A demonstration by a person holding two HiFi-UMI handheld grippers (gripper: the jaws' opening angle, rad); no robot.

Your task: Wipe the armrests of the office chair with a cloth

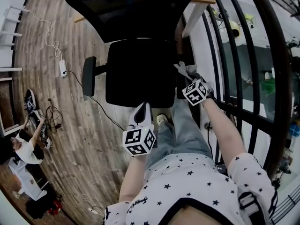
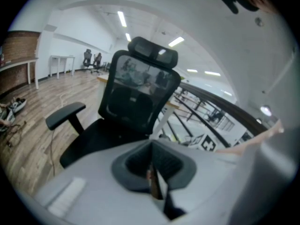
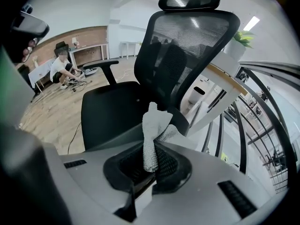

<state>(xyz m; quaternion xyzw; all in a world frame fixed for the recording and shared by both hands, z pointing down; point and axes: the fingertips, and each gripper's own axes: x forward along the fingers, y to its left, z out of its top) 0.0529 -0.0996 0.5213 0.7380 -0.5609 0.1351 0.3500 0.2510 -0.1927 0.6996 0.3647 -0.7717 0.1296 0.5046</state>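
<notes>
The black office chair (image 1: 140, 71) stands in front of me, and its left armrest (image 1: 88, 75) is bare. My right gripper (image 1: 188, 77) is shut on a grey-white cloth (image 1: 186, 70) at the chair's right side, over the spot where the right armrest lies mostly hidden. In the right gripper view the cloth (image 3: 153, 134) sticks up from the jaws, with the seat (image 3: 115, 114) just beyond. My left gripper (image 1: 142, 111) hangs shut and empty near the seat's front edge. The left gripper view shows the chair (image 2: 129, 109) and its armrest (image 2: 64, 115) ahead.
A dark metal railing (image 1: 246, 55) runs close along the right. A white desk leg (image 1: 196, 14) stands behind the chair. A cable with a power adapter (image 1: 62, 68) lies on the wood floor at left. A person (image 1: 23, 149) crouches on the floor far left.
</notes>
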